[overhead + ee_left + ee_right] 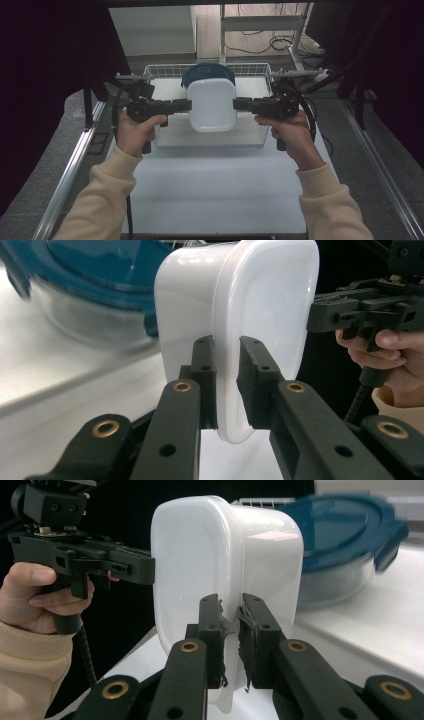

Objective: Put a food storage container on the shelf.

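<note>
High view: white tub (212,105) held over wire basket (260,70), lifted by both rims.
Left gripper (187,105) and right gripper (236,104) each pinch a rim; keep hands level, matched.

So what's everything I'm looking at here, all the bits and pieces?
White tub: one, white plastic, lifted above the table, clamped by its rim on both sides.
Round container: one, clear with a dark blue lid, behind the tub in the basket.
Wire basket: one, white, at the far end of the table.
Table: one, white top.
Left gripper: one, black, jaws pinching the tub's left rim.
Right gripper: one, black, jaws pinching the tub's right rim.
Hands: two, in cream sleeves, each holding a gripper.
</note>
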{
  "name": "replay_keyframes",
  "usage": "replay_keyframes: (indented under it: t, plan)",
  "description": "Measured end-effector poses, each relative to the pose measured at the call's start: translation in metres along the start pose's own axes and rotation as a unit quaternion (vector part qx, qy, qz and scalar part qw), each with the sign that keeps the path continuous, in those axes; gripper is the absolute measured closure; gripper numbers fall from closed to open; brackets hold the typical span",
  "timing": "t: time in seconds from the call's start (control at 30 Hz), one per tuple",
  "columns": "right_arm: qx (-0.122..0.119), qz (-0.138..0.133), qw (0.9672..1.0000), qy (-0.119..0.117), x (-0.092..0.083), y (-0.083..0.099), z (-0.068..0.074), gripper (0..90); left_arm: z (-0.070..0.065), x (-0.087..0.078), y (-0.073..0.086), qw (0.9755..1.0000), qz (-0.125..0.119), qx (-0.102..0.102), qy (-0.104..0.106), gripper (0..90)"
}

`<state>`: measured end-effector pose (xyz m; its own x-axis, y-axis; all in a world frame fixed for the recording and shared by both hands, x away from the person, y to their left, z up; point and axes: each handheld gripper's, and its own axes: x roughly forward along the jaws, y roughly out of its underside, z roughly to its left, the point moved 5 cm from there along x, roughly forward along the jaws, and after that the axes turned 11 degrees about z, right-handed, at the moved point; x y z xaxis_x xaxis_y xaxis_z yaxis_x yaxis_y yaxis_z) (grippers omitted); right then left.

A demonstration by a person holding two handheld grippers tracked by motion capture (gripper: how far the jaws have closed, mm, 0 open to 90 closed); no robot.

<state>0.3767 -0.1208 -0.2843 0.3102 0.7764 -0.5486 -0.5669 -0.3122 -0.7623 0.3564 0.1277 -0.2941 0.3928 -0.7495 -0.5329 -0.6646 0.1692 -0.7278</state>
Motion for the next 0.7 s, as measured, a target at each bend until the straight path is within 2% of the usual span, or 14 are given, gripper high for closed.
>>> replay_keyframes:
  t: [0.03, 0.1, 0.2, 0.23, 0.27, 0.3, 0.43, 0.5, 0.63, 0.7]
  plan:
    - [-0.004, -0.004, 1.0000, 0.001, -0.003, -0.009, 0.002, 80.0, -0.002, -0.005, -0.008, 1.0000, -0.003, 0.005, -0.003, 78.5]
    - [-0.007, -0.008, 0.9999, 0.002, -0.007, -0.018, 0.004, 80.0, -0.003, -0.008, -0.013, 1.0000, -0.006, 0.006, -0.003, 78.5]
    - [-0.009, -0.013, 0.9999, 0.000, -0.010, -0.027, 0.007, 80.0, -0.005, -0.018, -0.028, 0.9999, -0.007, 0.012, -0.008, 78.5]
    - [-0.011, -0.016, 0.9998, -0.001, -0.012, -0.037, 0.008, 80.0, -0.006, -0.022, -0.035, 0.9998, -0.007, 0.015, -0.012, 78.5]
    - [-0.011, -0.016, 0.9998, -0.001, -0.012, -0.037, 0.008, 80.0, -0.006, -0.022, -0.035, 0.9998, -0.007, 0.015, -0.012, 78.5]
    - [-0.011, -0.018, 0.9998, -0.001, -0.013, -0.046, 0.009, 80.0, -0.005, -0.027, -0.044, 0.9998, -0.008, 0.016, -0.014, 78.5]
    - [-0.009, -0.018, 0.9998, -0.003, -0.012, -0.058, 0.007, 80.0, -0.001, -0.030, -0.055, 0.9998, -0.005, 0.012, -0.013, 78.5]
    - [-0.002, -0.016, 0.9999, -0.004, -0.009, -0.068, 0.002, 80.0, 0.006, -0.030, -0.064, 0.9999, 0.001, 0.007, -0.013, 78.5]
    - [0.005, -0.012, 0.9999, -0.003, -0.005, -0.076, -0.002, 79.8, 0.014, -0.028, -0.072, 0.9999, 0.005, 0.001, -0.009, 78.4]
    - [0.011, -0.008, 0.9999, -0.003, 0.000, -0.083, -0.010, 79.8, 0.022, -0.025, -0.079, 0.9999, 0.007, -0.006, -0.007, 78.4]
